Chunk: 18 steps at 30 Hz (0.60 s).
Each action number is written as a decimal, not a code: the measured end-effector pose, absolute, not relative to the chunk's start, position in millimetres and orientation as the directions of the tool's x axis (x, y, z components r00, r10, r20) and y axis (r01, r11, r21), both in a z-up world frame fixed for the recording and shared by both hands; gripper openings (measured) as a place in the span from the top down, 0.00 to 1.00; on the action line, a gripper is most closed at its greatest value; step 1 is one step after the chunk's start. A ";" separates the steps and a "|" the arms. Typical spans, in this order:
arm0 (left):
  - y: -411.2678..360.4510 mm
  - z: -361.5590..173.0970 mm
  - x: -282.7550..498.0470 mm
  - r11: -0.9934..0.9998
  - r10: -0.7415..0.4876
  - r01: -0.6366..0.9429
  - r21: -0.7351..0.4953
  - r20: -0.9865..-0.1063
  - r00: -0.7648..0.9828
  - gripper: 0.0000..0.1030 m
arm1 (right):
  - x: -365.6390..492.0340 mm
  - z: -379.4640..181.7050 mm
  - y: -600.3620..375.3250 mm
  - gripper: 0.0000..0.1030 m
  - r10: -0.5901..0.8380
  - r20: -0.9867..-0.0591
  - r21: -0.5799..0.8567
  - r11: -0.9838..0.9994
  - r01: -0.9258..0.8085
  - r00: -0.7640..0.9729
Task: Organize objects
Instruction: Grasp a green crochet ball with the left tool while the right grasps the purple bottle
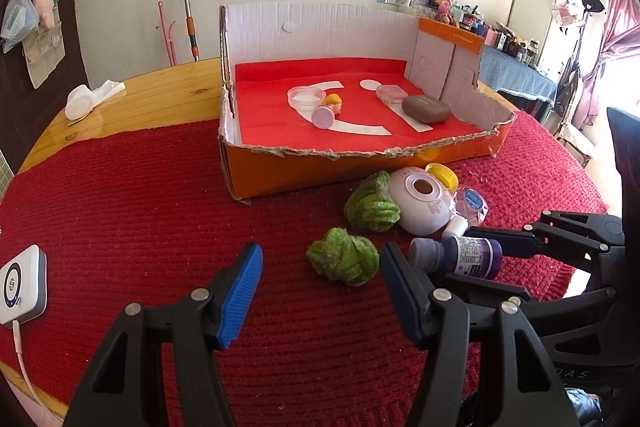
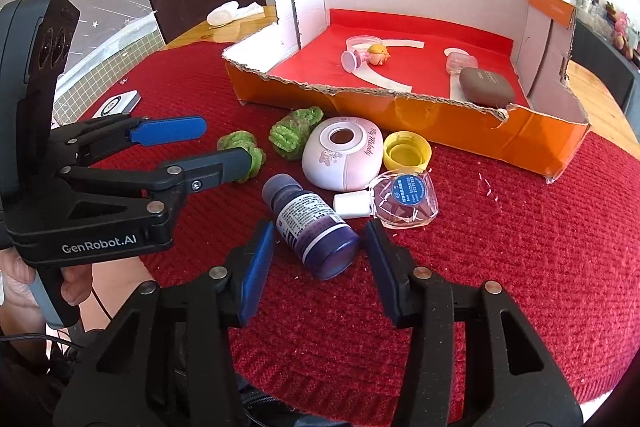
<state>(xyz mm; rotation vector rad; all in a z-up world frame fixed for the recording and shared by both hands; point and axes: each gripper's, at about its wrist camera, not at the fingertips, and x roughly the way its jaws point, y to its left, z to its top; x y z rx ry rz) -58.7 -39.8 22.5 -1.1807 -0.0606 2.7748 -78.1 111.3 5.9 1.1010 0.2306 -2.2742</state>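
Note:
Loose items lie on the red knitted mat before an orange cardboard box (image 1: 440, 155) (image 2: 440, 115). My left gripper (image 1: 320, 291) (image 2: 224, 143) is open around a green fuzzy ball (image 1: 344, 259) (image 2: 240, 147). My right gripper (image 2: 320, 259) (image 1: 496, 259) is open, its fingers on either side of a lying purple bottle (image 2: 312, 227) (image 1: 460, 255). Behind are a second green ball (image 1: 372, 207) (image 2: 294, 135), a pink oval case (image 1: 420, 203) (image 2: 344, 155), a yellow cap (image 1: 442, 175) (image 2: 406, 151) and a clear packet (image 2: 404, 199).
The box holds a brown case (image 1: 426, 109) (image 2: 486, 87), clear dishes (image 1: 306, 97), a small pink cup (image 2: 352, 61) and a small figure (image 2: 378, 54). A white charger (image 1: 20, 283) lies at the mat's left. A white cloth (image 1: 88, 97) lies on the wooden table.

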 end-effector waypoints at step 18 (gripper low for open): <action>-28.3 14.8 -68.5 -0.986 0.164 -0.127 -0.106 -0.730 -0.664 0.65 | -76.7 10.0 113.1 0.74 -0.467 -0.747 0.117 -0.794 0.597 -0.473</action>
